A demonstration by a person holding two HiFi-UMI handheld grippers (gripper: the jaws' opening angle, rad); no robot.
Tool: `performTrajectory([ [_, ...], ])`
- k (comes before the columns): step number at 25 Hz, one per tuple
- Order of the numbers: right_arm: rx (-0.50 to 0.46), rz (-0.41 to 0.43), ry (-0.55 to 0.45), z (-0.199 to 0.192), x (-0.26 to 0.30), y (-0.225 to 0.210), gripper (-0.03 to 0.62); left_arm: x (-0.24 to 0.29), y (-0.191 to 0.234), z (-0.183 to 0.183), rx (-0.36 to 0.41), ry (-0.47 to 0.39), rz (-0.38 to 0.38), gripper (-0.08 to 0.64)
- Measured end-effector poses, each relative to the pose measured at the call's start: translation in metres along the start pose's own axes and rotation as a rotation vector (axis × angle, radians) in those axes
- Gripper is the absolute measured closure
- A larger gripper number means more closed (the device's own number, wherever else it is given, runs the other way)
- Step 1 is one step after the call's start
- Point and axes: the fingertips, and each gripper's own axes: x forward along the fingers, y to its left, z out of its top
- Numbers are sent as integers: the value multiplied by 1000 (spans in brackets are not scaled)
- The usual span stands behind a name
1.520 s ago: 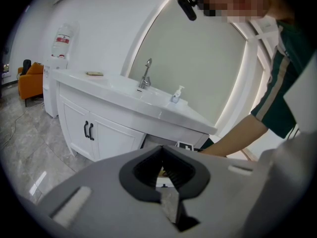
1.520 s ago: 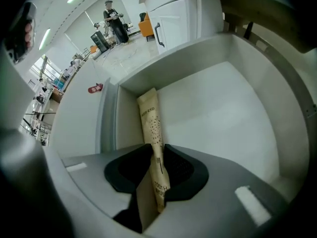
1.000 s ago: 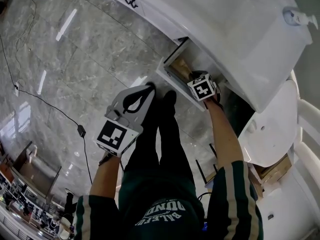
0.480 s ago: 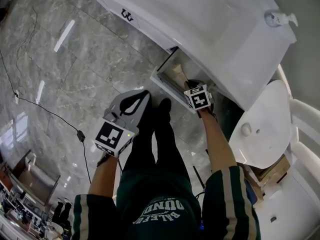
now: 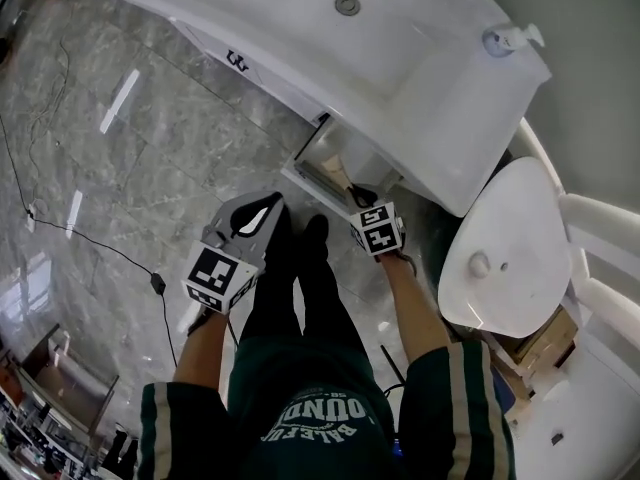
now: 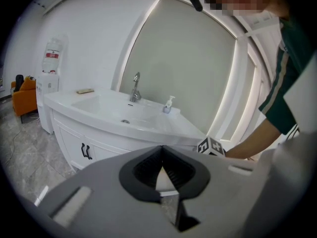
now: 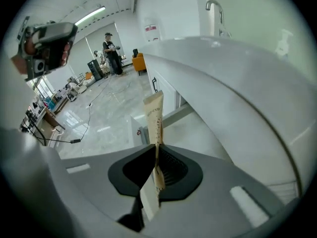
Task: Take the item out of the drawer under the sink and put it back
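In the head view the drawer (image 5: 322,164) stands pulled out under the white sink vanity (image 5: 300,38). My right gripper (image 5: 358,200) hovers just in front of it, shut on a thin beige tube (image 5: 347,182). The right gripper view shows the tube (image 7: 154,117) standing upright between the pads, with my right gripper (image 7: 156,166) closed on its lower part beneath the vanity's edge (image 7: 233,98). My left gripper (image 5: 262,214) hangs to the left over the floor, shut with nothing in it. In its own view my left gripper (image 6: 161,171) points at the vanity (image 6: 104,118).
A white toilet (image 5: 505,238) stands right of the vanity, a cardboard box (image 5: 548,340) beyond it. A soap bottle (image 5: 503,37) and a faucet (image 6: 134,86) sit on the vanity. A black cable (image 5: 95,218) crosses the marble floor. A person (image 7: 110,53) stands far off.
My right gripper has drawn back from the drawer toward the person's body with the tube in it. The head view has shifted and shows more of the sink top. The left gripper stays shut.
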Motion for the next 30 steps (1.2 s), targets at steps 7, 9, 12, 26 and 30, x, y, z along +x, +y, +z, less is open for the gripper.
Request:
performTrajectory([
  [7,9,-11,-158,43,-75,13,568,-6,-16,28,15,-18,-3,511],
  [9,13,-25,-223,63,-99,13,568,-7,-18,44,32,-38,-2,511],
  [12,19,-48,-328,93,-143,12,568,-11,-25,65,53,-64,0,511],
  [26,16,-157,-685,179,-318,-4,568,-39,-53,149,149,-160,10,511],
  [30,0,-177,-728,187,-344,-5,568,-43,-58,159,158,-178,13,511],
])
